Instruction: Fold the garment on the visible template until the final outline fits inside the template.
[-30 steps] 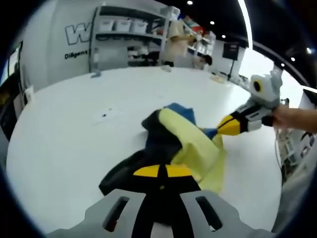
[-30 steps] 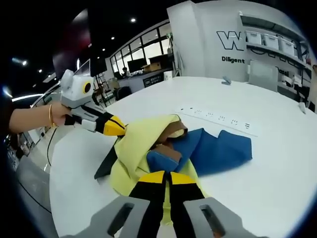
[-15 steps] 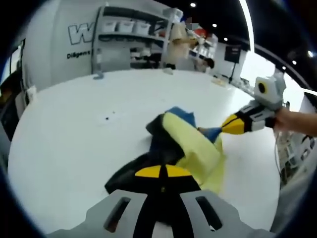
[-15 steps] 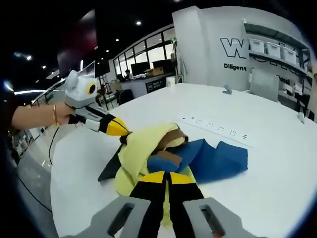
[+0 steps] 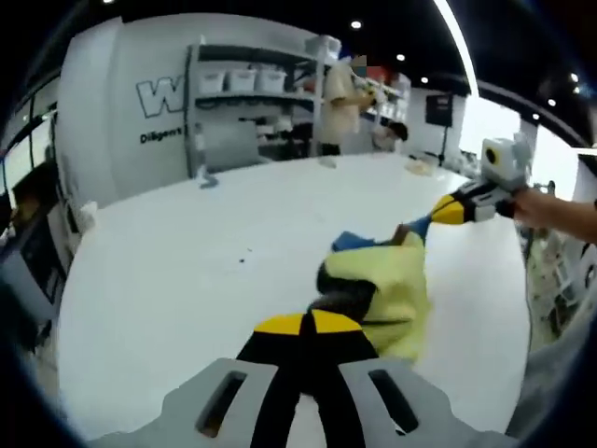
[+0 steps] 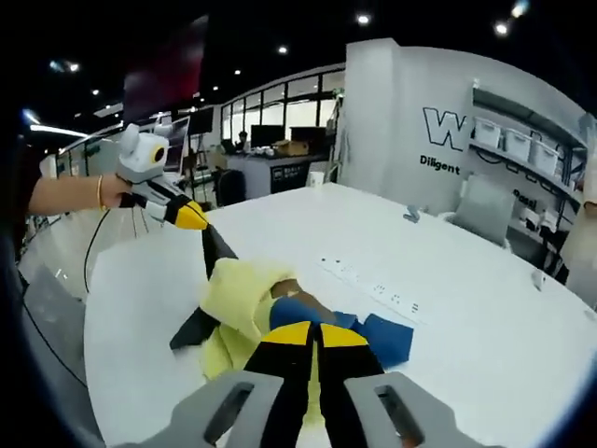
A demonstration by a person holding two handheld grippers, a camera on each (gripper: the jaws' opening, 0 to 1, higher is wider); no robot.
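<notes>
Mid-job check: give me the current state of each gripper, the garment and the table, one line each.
left gripper: shut on the garment, raised above the table.
right gripper: shut on the garment, raised as well.
garment: yellow, blue and black, bunched and unfolded, hanging between both grippers, its lower part touching the table.
table: white, a strip of small marks beyond the garment; no template outline that I can make out.

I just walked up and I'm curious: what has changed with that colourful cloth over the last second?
Both grippers have lifted the garment higher off the white table, so it hangs more bunched between them. The left gripper and the right gripper were clamped on it before and stay clamped; nothing was let go.
</notes>
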